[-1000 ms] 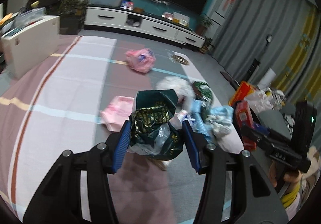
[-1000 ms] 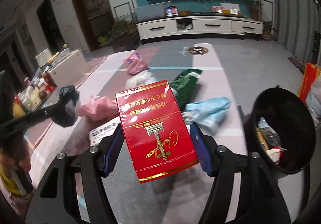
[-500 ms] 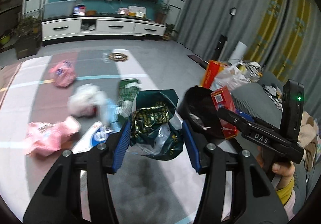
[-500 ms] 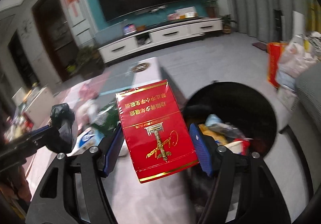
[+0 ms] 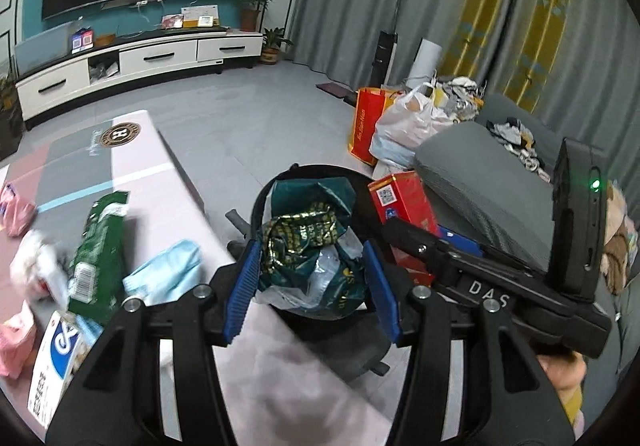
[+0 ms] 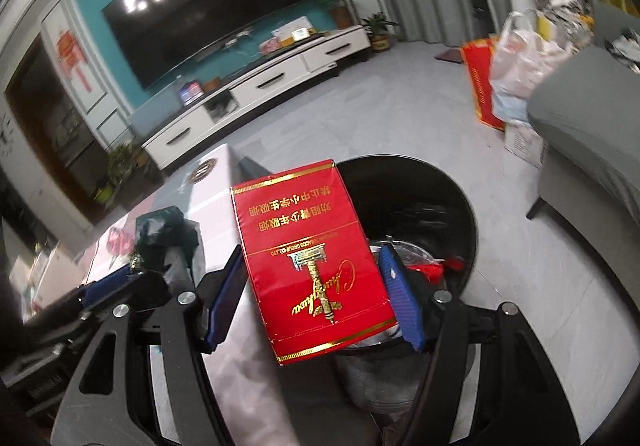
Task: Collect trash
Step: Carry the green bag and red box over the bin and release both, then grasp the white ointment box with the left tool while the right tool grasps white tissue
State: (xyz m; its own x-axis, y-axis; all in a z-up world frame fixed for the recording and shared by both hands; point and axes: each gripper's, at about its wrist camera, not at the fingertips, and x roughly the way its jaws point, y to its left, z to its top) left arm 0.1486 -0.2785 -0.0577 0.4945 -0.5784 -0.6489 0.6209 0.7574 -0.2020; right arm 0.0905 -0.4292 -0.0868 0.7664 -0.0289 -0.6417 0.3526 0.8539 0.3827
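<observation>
Living-room floor, grey tile, with a pink-and-grey mat (image 5: 160, 174) along whose right edge stands a black trash bin (image 6: 460, 206). A TV cabinet (image 5: 140, 58) runs along the far wall. On the mat near that edge lie a green packet (image 5: 100, 246) and a light-blue face mask (image 5: 168, 270), uncollected.

The left gripper (image 5: 310, 278) has its jaws about half open, pressed on a crumpled dark-green foil bag (image 5: 312, 242) with clear plastic bunched in it; it hangs over the bin's near rim. The right gripper (image 6: 316, 294) is clamped on a flat red carton (image 6: 308, 254) with gold lettering, held over the bin's mouth, where earlier rubbish seems to lie, though blur makes it hard to name.

Judged from this, the step is the drop: both loads are carried to the bin and not yet released. Next, each pair of jaws should widen with its load clear of the rim, the wide carton perhaps tipped so it does not bridge the opening.
</observation>
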